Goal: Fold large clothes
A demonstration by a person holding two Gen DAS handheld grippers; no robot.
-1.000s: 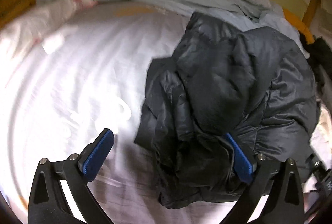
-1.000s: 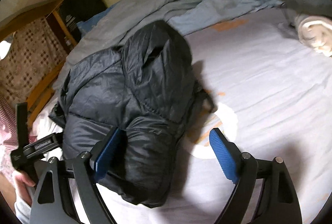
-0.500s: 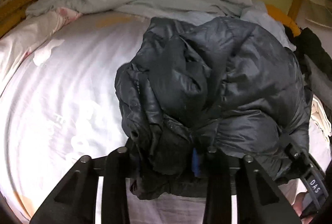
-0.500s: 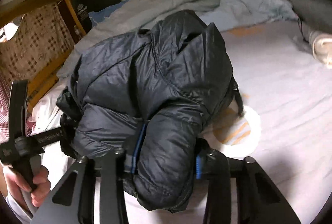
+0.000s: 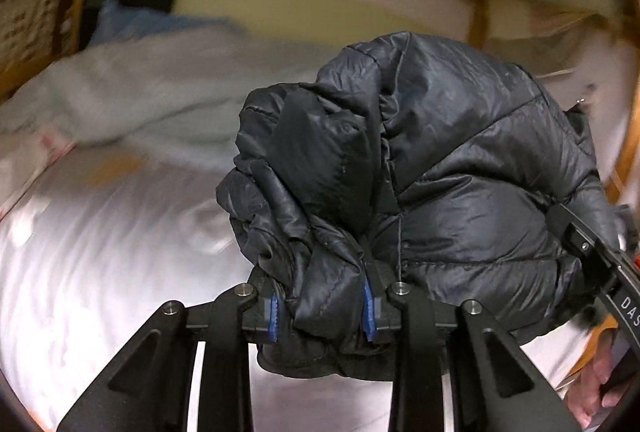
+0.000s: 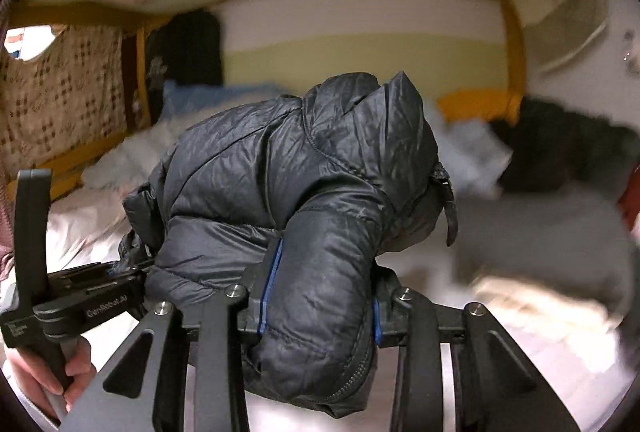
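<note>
A black puffer jacket is bundled up and held off the white bed sheet. My left gripper is shut on a fold at its near left edge. My right gripper is shut on a padded roll of the jacket at its near right edge. The right gripper's body shows at the right edge of the left wrist view. The left gripper and the hand holding it show at the lower left of the right wrist view.
A crumpled light blue blanket lies at the back of the bed. A yellow wooden bed frame and a pale wall stand behind. A dark garment and a grey cloth lie at the right.
Both grippers closed on the jacket's near edge, then lifted the bundle up off the sheet. The cameras now tilt up toward the wall.
</note>
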